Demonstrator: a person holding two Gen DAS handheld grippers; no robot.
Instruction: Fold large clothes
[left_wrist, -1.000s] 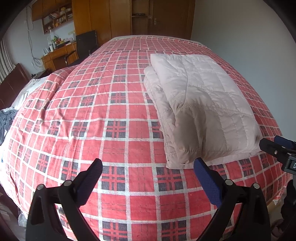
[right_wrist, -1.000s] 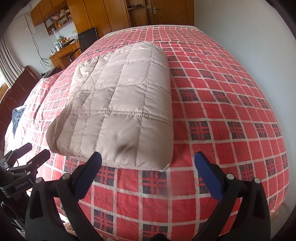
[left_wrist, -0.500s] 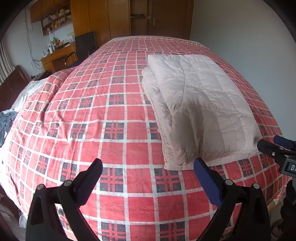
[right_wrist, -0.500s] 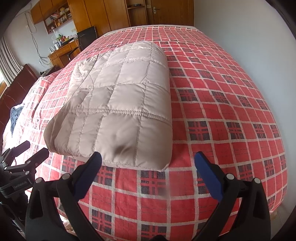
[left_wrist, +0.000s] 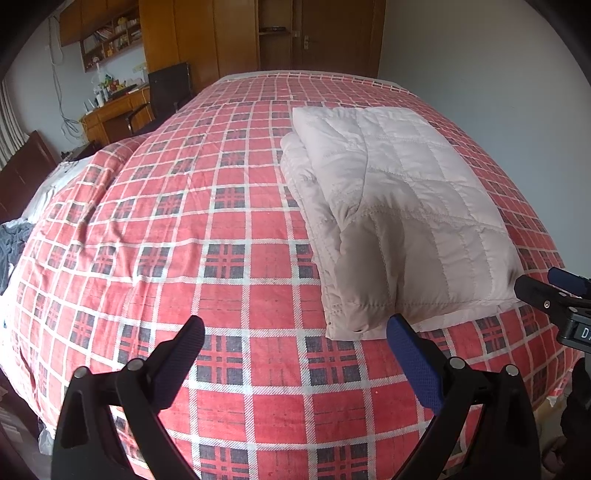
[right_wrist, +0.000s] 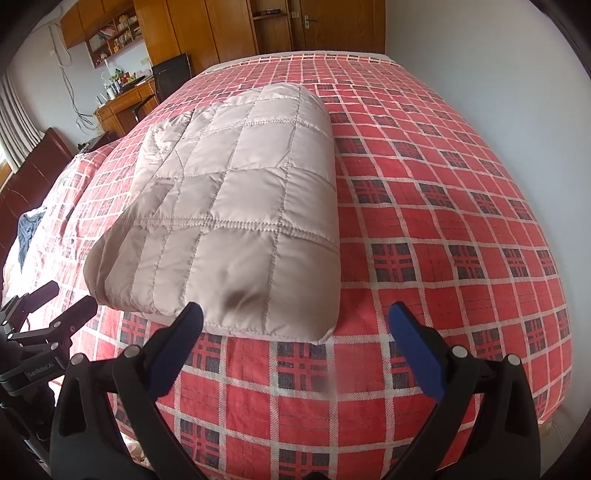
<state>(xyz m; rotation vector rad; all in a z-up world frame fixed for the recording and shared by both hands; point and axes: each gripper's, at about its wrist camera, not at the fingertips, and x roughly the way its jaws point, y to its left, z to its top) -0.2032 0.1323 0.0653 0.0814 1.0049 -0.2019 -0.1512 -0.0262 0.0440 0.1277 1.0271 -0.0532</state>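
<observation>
A pale pink quilted garment (left_wrist: 399, 221) lies folded into a thick rectangle on the red plaid bed (left_wrist: 221, 258). In the right wrist view the same folded garment (right_wrist: 236, 214) fills the left centre, its near edge just beyond the fingertips. My left gripper (left_wrist: 295, 354) hovers open over the bedcover, left of the garment's near corner, holding nothing. My right gripper (right_wrist: 295, 332) is open too, above the near edge of the garment and empty. The right gripper's tip (left_wrist: 554, 291) shows at the right edge of the left wrist view. At the lower left of the right wrist view sits the left gripper (right_wrist: 44, 314).
A white wall (right_wrist: 517, 74) runs close along the bed's right side. Wooden wardrobes and a door (left_wrist: 280, 33) stand beyond the far end. A desk with clutter (left_wrist: 114, 107) and a dark chair (left_wrist: 170, 88) are at the far left. Grey cloth (left_wrist: 11, 243) lies at the left edge.
Both grippers have stayed open; the views shift only slightly, with the garment sitting a little closer to the right gripper's fingers.
</observation>
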